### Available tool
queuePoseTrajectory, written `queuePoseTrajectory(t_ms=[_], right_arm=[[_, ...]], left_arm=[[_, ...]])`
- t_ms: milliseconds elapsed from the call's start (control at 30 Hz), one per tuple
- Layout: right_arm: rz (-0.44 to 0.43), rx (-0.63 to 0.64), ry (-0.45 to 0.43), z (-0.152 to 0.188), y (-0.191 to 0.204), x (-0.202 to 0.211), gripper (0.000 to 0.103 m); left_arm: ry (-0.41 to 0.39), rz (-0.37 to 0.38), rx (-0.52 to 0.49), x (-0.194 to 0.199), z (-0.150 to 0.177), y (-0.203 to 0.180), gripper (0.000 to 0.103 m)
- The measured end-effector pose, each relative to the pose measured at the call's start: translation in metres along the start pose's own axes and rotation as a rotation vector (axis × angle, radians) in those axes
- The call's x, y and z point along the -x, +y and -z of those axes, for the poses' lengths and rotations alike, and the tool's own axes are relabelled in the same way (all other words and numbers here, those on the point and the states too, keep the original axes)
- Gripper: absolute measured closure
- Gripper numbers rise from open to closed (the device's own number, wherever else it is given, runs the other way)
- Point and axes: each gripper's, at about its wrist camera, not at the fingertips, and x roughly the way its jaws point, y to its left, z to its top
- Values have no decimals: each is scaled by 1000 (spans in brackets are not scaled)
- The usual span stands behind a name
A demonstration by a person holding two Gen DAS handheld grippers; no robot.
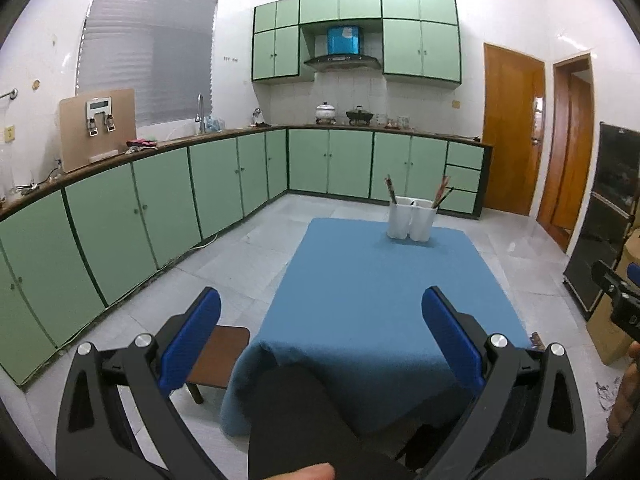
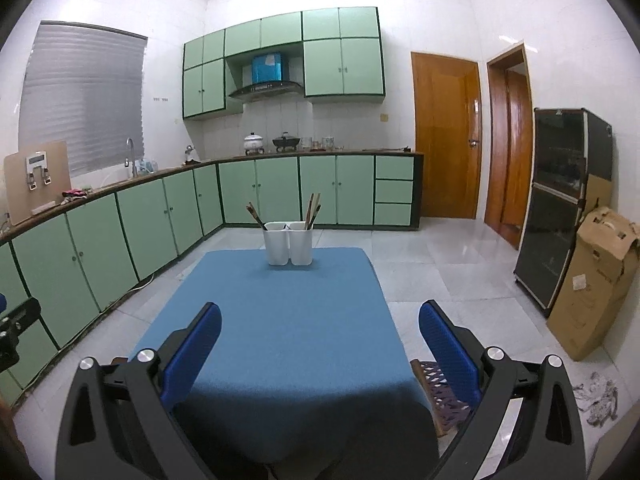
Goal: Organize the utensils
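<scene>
In the left wrist view, the left gripper (image 1: 320, 312) fills the bottom of the frame with its blue-padded fingers (image 1: 192, 340) spread wide and nothing between them. Above it stretches the blue cloth-covered table (image 1: 360, 300), bare except for the white two-compartment plastic utensil holder (image 1: 412, 220) right of centre near the table's far edge. Brown stick-like utensils (image 1: 442, 192), probably chopsticks, lean out of both compartments; what else sits inside cannot be told. A dark-clothed knee shows at bottom centre, and a brown wooden stool (image 1: 220, 356) stands at the cloth's lower left corner.

In the right wrist view, the right gripper (image 2: 320, 328) is likewise splayed and empty at the bottom. The holder (image 2: 288, 248) sits centre frame, at the far end of the table, well apart from both tools.

The holder looks light and top-heavy with tall sticks leaning outward, so a reach that clips them could tip it off the far edge. Pinching thin sticks off-centre between wide pads could let them swivel or slip.
</scene>
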Motion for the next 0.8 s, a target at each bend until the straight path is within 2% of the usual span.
queuePoseTrajectory(t_ms=[133,433,800], right_arm=[[-10,-6,-14,1,2,21,6],[-43,-13,-70,-2,5,55,6],[-55,-9,-94,-2,6,63,6]], left_arm=[[-17,6,-2,27,4,-2,5],[-92,-41,24,76,5,6,5],[-122,-61,50,97,9,7,5]])
